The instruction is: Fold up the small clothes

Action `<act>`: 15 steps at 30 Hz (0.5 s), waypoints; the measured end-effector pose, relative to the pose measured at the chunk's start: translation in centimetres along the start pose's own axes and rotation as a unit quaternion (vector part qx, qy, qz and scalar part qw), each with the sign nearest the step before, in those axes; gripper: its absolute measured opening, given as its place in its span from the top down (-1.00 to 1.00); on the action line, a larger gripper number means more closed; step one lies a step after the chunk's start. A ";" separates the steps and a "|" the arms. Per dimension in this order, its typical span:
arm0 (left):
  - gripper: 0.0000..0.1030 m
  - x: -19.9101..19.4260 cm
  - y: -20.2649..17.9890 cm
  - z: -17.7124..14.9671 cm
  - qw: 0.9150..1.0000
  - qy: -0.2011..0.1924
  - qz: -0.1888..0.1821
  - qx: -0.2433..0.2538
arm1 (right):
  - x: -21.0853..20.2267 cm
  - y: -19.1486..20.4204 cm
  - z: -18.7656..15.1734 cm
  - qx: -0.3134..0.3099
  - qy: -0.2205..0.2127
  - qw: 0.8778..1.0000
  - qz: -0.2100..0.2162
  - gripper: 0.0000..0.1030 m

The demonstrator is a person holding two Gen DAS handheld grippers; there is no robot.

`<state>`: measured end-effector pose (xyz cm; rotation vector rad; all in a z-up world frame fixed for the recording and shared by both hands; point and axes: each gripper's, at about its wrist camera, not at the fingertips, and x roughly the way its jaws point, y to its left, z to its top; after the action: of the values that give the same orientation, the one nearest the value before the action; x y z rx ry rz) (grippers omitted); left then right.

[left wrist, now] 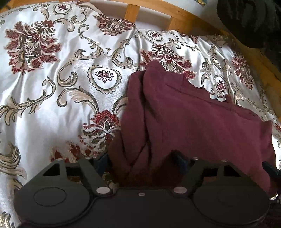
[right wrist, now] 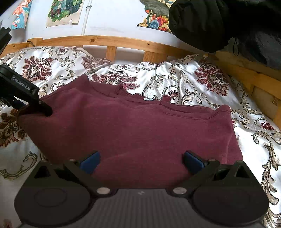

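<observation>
A maroon garment point(right wrist: 133, 129) lies on the floral bedspread point(right wrist: 202, 84), folded over, with its collar edge and a white label point(left wrist: 217, 97) at the far side. My right gripper point(right wrist: 140, 161) is open, its blue pads point(right wrist: 90, 162) spread wide over the garment's near edge. My left gripper point(left wrist: 140, 163) has the garment's left end point(left wrist: 158, 122) bunched between its fingers; in the right wrist view the left gripper point(right wrist: 35, 107) pinches that corner. Its pads are mostly hidden by cloth.
A wooden slatted headboard point(right wrist: 112, 43) runs along the far side of the bed. A dark black jacket point(right wrist: 219, 22) hangs at the upper right. Posters point(right wrist: 65, 10) are on the white wall. Bare bedspread point(left wrist: 52, 87) spreads to the left of the garment.
</observation>
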<state>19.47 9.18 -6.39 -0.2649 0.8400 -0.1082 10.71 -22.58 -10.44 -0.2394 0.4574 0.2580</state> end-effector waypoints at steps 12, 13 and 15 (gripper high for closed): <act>0.17 -0.3 -0.2 0.3 1.000 0.000 -0.002 -0.026 | 0.1 0.0 0.0 0.000 -0.001 1.000 0.000 -0.99; 0.22 -0.4 -0.3 0.3 1.000 -0.001 -0.004 -0.027 | 0.1 0.0 0.0 0.000 -0.001 1.000 0.000 -0.99; 0.36 -0.5 -0.3 0.4 1.000 -0.001 -0.007 -0.028 | 0.1 0.0 0.0 0.000 -0.001 1.000 0.000 -0.99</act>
<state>19.44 9.05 -5.64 -0.3227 0.8395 -0.0974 10.75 -22.52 -10.48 -0.2385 0.4563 0.2585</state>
